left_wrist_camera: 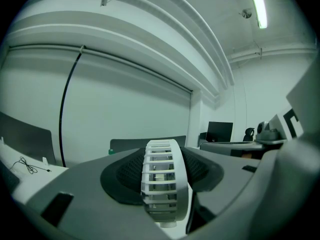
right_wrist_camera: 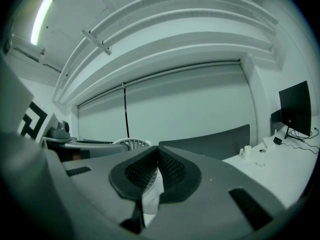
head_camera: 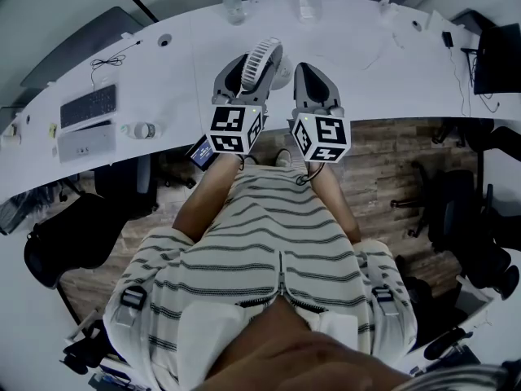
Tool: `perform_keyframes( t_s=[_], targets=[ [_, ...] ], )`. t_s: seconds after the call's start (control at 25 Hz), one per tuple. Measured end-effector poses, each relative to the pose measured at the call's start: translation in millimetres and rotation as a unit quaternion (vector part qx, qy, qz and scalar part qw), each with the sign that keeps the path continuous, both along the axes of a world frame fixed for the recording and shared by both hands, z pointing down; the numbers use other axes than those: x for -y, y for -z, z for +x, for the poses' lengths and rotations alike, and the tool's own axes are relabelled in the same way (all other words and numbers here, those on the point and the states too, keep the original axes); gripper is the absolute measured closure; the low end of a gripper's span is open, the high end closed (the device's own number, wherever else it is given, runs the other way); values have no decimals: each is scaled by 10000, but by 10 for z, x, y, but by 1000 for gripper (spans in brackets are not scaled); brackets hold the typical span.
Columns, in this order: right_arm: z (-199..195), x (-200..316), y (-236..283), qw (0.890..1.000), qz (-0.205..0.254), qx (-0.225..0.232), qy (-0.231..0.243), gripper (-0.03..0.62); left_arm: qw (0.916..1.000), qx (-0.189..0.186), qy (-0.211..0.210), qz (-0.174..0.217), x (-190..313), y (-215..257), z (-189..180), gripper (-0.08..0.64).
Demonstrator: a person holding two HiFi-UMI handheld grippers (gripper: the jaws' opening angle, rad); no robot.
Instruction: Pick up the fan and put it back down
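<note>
A small white fan [head_camera: 262, 55] with a slatted ring cage stands edge-on between the jaws of my left gripper [head_camera: 254, 62], over the white desk [head_camera: 366, 88]. In the left gripper view the fan's cage [left_wrist_camera: 161, 176] fills the gap and both dark pads press on its faces. I cannot tell whether its base touches the desk. My right gripper [head_camera: 308, 73] hovers just to the fan's right, its jaws closed with nothing between them. From the right gripper view [right_wrist_camera: 159, 153] a part of the fan [right_wrist_camera: 131, 143] shows behind the left jaw.
On the curved desk lie a keyboard [head_camera: 88, 106] and a roll of tape [head_camera: 143, 130] at the left, with a bottle [head_camera: 234, 6] and a clear cup [head_camera: 308, 3] at the far edge. A monitor [head_camera: 498, 55] stands at the right. Office chairs [head_camera: 456, 218] crowd the floor.
</note>
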State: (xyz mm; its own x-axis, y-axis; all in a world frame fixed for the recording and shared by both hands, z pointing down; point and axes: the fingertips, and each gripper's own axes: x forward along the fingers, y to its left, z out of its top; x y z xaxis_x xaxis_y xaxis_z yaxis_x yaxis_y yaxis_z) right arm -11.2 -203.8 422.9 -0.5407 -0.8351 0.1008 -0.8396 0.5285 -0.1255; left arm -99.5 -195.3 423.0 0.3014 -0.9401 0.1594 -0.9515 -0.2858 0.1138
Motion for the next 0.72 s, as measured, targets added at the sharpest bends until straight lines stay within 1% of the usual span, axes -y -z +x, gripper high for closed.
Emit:
perform_keyframes(
  t_s=[0.72],
  targets=[
    [76, -24, -23, 10000, -22, 8, -87, 581, 9999, 93, -107, -75, 63, -86, 42, 334]
  ],
)
